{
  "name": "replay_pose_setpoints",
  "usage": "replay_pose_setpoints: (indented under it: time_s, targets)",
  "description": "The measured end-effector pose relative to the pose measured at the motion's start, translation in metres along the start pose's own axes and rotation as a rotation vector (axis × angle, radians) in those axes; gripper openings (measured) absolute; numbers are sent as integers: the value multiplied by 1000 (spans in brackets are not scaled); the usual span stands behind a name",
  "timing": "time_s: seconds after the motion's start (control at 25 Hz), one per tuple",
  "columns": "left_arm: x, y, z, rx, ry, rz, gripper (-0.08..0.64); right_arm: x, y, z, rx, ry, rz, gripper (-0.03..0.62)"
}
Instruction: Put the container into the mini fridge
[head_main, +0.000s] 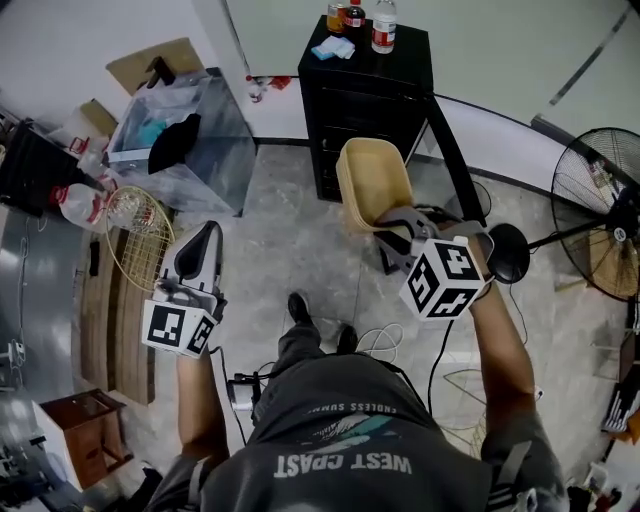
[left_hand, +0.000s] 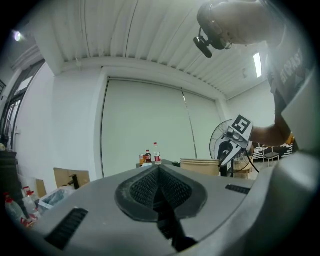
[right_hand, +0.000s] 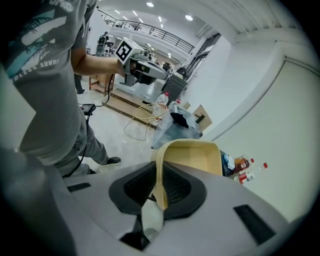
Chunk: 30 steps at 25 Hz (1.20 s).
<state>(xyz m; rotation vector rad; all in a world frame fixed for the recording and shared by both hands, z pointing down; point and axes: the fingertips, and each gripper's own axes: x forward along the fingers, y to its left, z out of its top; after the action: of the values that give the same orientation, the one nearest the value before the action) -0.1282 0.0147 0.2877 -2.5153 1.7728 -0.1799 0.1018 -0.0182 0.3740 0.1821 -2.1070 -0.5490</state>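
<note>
Clearly, right tongs (right_hand: 157, 192) clamp just one container (head_main: 370, 175).

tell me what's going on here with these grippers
A person holds a gripper in each hand. The right gripper is clamped on the rim of a tan plastic container, held in the air in front of the black mini fridge. The left gripper is shut and empty, off to the side.

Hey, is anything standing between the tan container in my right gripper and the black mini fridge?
Nothing visible does. The tan plastic container, pinched by its rim in the right gripper, hangs directly before the black mini fridge, whose door appears swung open to one side.
</note>
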Motion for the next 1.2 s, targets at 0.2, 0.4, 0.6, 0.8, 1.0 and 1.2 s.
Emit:
replay_pose_setpoints:
  time_s: [0.2, 0.4, 0.6, 0.8, 1.0, 1.2]
  targets:
    - [35, 23, -10, -8, -10, -58, 18, 21, -20, 1, 33, 26, -20, 58]
    - [74, 50, -8, -15, -30, -117, 18, 41, -46, 4, 69, 55, -39, 58]
    - [108, 74, -11, -17, -31, -180, 18, 57, -71, 7, 109, 82, -68, 58]
    - [136, 91, -12, -18, -37, -226, 18, 69, -89, 8, 139, 105, -87, 58]
    - [157, 102, -14, -21, -40, -268, 18, 76, -104, 7, 164, 129, -106, 58]
    - [176, 116, -15, -31, -47, -300, 18, 84, -118, 7, 185, 152, -124, 58]
